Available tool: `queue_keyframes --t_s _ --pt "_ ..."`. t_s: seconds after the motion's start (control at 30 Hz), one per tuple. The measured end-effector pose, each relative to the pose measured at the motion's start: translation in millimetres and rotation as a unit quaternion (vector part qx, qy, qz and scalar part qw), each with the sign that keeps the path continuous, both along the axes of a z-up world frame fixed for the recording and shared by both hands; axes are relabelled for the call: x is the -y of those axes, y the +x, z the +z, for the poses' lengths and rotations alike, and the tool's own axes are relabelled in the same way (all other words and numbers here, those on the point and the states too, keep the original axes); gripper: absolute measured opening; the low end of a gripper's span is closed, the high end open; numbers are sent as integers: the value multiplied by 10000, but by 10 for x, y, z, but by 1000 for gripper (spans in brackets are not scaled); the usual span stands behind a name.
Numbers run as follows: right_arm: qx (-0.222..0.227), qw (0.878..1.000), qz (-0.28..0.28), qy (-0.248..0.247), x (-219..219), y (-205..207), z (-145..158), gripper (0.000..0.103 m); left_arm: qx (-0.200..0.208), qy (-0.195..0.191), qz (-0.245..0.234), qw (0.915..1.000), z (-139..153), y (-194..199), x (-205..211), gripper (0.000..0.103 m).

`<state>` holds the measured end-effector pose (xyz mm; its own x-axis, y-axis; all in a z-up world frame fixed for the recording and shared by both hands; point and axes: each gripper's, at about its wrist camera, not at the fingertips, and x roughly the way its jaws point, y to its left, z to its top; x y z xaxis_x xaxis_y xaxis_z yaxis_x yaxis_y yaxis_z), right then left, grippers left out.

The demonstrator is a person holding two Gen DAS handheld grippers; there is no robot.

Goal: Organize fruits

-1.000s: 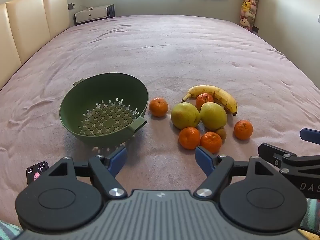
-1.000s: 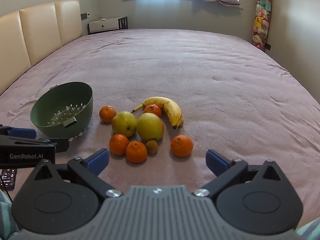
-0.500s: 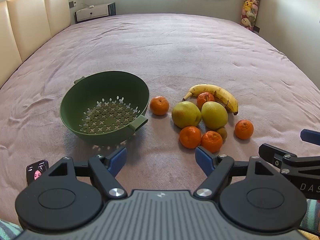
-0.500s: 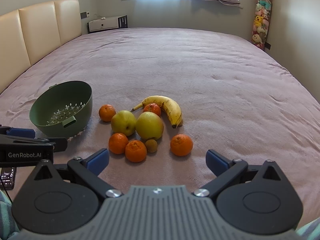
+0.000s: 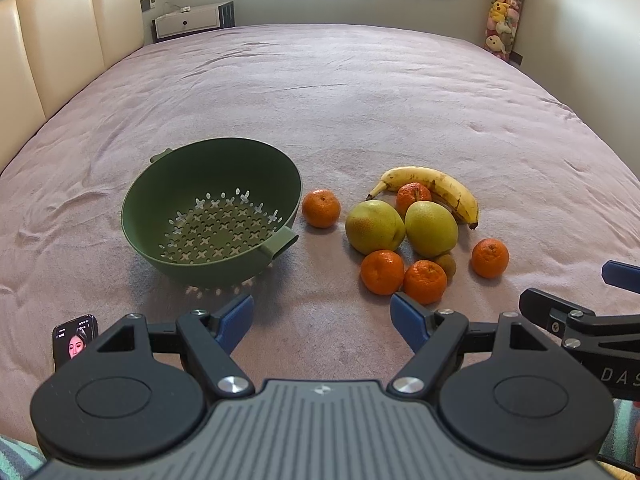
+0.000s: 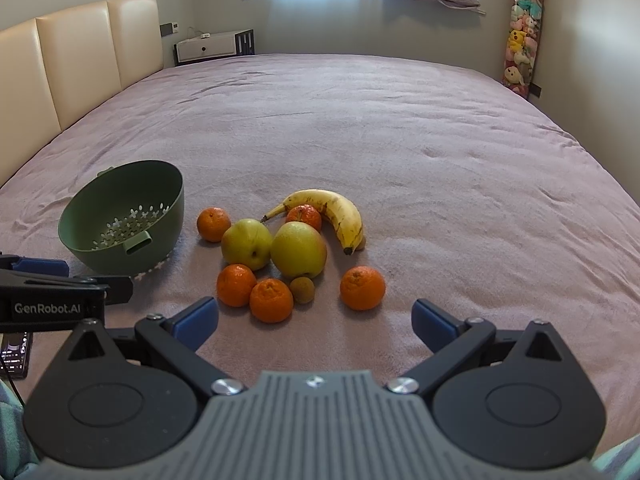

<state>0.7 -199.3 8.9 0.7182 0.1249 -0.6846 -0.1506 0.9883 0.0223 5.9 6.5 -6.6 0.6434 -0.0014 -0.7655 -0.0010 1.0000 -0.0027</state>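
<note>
An empty green colander (image 5: 212, 208) (image 6: 120, 216) sits tilted on the pink bedspread. To its right lies a cluster of fruit: a banana (image 5: 436, 192) (image 6: 340, 212), two yellow-green apples (image 5: 374, 226) (image 6: 298, 248), several mandarins (image 5: 320, 208) (image 6: 362, 288) and a small brown kiwi (image 6: 302, 289). My left gripper (image 5: 322, 316) is open and empty, low over the bed in front of the colander and the fruit. My right gripper (image 6: 316, 318) is open and empty, just short of the nearest mandarins.
A phone (image 5: 74, 340) lies on the bed at the near left. A cream headboard (image 6: 60, 64) runs along the left, a white cabinet (image 6: 212, 46) stands behind, and soft toys (image 6: 520, 52) hang at the far right. The bedspread (image 6: 440, 152) stretches wide beyond the fruit.
Both grippers have drifted slightly forward and lower toward the fruit and colander. Nothing on the bed has moved, and both grippers stay open.
</note>
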Motion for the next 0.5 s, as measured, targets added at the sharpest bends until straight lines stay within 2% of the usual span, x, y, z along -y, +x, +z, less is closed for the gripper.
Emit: queue_keyframes --t_s 0.5 --pt "-66 10000 -38 30 13 21 -18 99 -2 -2 -1 10000 3 2 -3 91"
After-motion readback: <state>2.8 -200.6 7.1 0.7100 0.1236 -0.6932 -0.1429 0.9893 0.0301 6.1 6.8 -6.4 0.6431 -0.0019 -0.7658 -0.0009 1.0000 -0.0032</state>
